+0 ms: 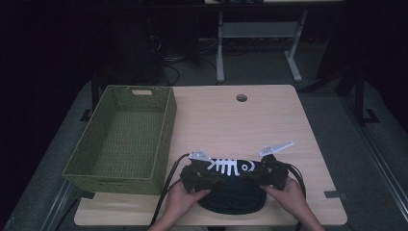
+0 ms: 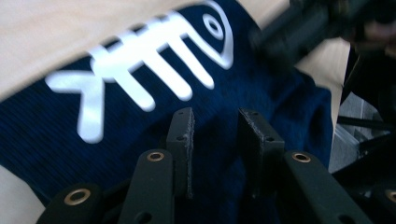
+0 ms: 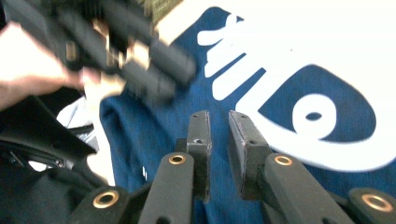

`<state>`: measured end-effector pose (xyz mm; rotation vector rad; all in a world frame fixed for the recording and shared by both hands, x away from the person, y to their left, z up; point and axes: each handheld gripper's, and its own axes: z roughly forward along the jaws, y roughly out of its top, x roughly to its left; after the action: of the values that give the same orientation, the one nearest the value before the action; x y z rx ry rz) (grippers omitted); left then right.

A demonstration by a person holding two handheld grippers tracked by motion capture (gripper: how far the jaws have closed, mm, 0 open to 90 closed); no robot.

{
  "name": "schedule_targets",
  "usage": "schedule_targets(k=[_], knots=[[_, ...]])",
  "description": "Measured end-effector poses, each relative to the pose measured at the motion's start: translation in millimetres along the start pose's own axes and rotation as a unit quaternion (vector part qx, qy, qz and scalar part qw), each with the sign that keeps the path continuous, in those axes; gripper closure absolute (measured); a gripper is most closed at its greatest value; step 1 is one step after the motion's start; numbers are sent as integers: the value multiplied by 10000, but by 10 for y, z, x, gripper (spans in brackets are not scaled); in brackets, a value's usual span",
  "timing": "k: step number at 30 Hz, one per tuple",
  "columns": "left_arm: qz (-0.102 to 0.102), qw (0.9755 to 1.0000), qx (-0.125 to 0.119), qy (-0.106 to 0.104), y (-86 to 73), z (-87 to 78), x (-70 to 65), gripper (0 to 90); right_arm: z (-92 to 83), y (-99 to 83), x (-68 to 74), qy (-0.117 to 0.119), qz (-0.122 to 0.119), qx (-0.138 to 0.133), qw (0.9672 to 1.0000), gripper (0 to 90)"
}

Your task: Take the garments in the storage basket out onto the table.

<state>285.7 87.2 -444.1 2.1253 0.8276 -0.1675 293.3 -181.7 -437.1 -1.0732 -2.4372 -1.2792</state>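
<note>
Both jaws stand slightly apart over the dark blue fish-bone cloth (image 1: pixel 231 180) at lower centre; it may slip off the table (image 1: pixel 269 120).

one navy garment (image 1: pixel 231 190) with a fish-bone print, one green woven basket (image 1: pixel 122 137), two tools.

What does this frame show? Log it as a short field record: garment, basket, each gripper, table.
garment: dark blue cloth with white fish-skeleton print, at table's near edge
basket: green woven basket, nothing inside, left of cloth
left gripper: jaws apart over the cloth, nothing pinched
right gripper: jaws slightly apart, nothing pinched
table: light wooden table, cable hole at far side
</note>
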Motion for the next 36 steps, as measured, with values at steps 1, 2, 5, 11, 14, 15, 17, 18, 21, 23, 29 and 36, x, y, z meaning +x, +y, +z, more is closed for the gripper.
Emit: schedule_targets(k=[1, 2, 5, 11, 14, 15, 17, 18, 21, 23, 29, 36], knots=[[-15, 10000, 0, -39, -25, 1, -3, 669, 23, 52, 3, -17, -40, 9, 10000, 784], [-12, 10000, 8, -53, -51, 8, -5, 670, 50, 107, 9, -56, -55, -8, 10000, 784], [-12, 9999, 44, -105, -88, 22, 3, 673, 166, 279, 11, -132, -18, -41, 9999, 773], [72, 9999, 116, -35, -114, 48, 8, 678, 403, 469, -94, -311, 161, 127, 9993, 796], [71, 9999, 104, -18, -120, 55, 9, 681, 486, 478, -134, -430, 174, 298, 9985, 829], [64, 9999, 93, -24, -124, 60, 11, 682, 504, 472, -140, -473, 148, 343, 9982, 836], [72, 9999, 86, -24, -127, 61, 17, 683, 533, 463, -169, -461, 168, 378, 9981, 847], [69, 9999, 82, -30, -126, 60, 18, 683, 532, 464, -174, -468, 167, 387, 9980, 847], [19, 10000, 19, -55, -117, 38, 6, 679, 516, 466, -167, -421, 152, 376, 9983, 808], [-61, 9999, -93, -123, -107, -2, -2, 665, 479, 464, -135, -401, 119, 286, 9987, 798], [12, 9996, -254, -154, -75, -132, -60, 680, 220, 370, 25, -122, 23, 45, 9999, 783], [109, 9994, -49, -310, -155, -151, -145, 760, 136, 34, 133, 204, 71, 215, 9995, 762]])
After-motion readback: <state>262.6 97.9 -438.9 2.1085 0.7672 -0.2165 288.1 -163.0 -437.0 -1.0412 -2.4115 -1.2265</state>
